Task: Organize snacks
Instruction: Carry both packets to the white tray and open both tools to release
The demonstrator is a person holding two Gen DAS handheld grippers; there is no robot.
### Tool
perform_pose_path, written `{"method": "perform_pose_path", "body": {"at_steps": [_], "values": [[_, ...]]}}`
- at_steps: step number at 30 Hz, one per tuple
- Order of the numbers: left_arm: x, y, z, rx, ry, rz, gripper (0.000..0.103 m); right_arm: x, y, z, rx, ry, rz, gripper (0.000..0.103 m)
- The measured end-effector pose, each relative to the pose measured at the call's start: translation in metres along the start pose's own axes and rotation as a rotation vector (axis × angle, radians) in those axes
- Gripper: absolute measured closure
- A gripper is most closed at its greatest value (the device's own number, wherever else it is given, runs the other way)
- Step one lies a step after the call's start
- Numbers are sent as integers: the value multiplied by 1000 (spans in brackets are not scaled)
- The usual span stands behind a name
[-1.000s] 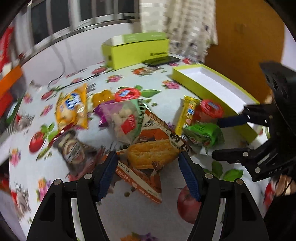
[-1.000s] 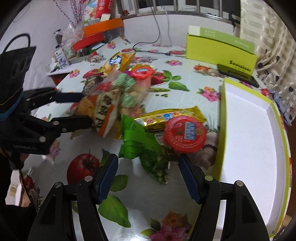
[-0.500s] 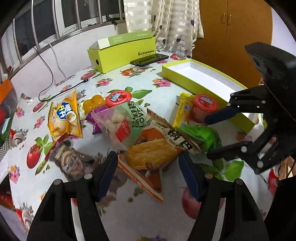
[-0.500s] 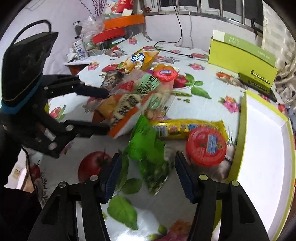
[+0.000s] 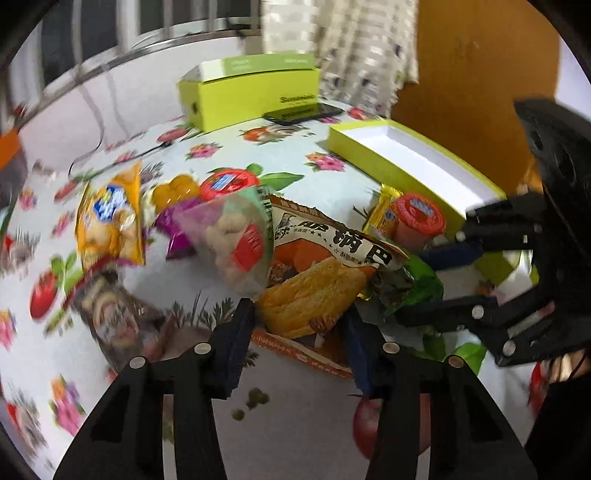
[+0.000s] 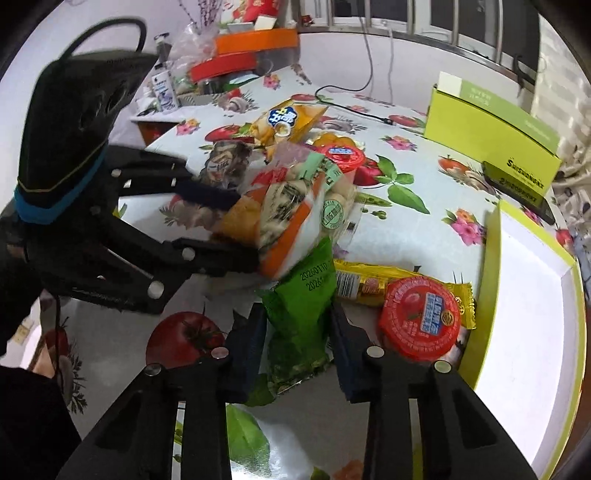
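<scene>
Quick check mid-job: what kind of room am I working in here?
Most likely a home dining or living room: a table under a fruit-and-flower print tablecloth, heart-patterned curtains beside a barred window, and a wooden wardrobe.

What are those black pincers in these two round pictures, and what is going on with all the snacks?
They are not a robot. A person holds a two-fingered grabbing tool in each hand, and a wide-angle camera on each tool looks forward along its fingers, which is why the pictures bulge.

In the left tool's picture the left gripper is closing, with the orange cracker bag between its fingers. In the right tool's picture the right gripper is closing around the green packet. Each tool also shows from the side in the other's picture.

On the flowered tablecloth lie more snacks: a red-lidded jelly cup, a yellow bar and a yellow chip bag. Beside them waits an open green box, with nothing visible inside.
</scene>
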State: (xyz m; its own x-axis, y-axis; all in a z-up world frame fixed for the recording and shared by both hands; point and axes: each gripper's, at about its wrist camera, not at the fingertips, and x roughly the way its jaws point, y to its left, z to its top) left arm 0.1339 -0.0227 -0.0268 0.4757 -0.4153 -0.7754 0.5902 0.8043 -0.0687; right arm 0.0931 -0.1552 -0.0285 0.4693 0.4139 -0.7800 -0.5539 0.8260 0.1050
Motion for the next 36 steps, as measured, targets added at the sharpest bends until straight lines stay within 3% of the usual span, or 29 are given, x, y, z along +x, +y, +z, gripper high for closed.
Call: {"method": "perform_pose_path", "body": {"at_steps": [9,21,29,36], "values": [[-22,-5,-14,-150,-79,23,63,-16,6,-7,72,-55,7,76],[-54,-13,-18,-253,-139,32,63,-59,3,-15,158,-170,-19,76],[-65,-32,11,-217,-180,26,63,-99,-24,-24,223,-243,-113,76],[-48,-60,46,-164,-178,-31,63,-115,-63,-46,326,-241,-212,76]]}}
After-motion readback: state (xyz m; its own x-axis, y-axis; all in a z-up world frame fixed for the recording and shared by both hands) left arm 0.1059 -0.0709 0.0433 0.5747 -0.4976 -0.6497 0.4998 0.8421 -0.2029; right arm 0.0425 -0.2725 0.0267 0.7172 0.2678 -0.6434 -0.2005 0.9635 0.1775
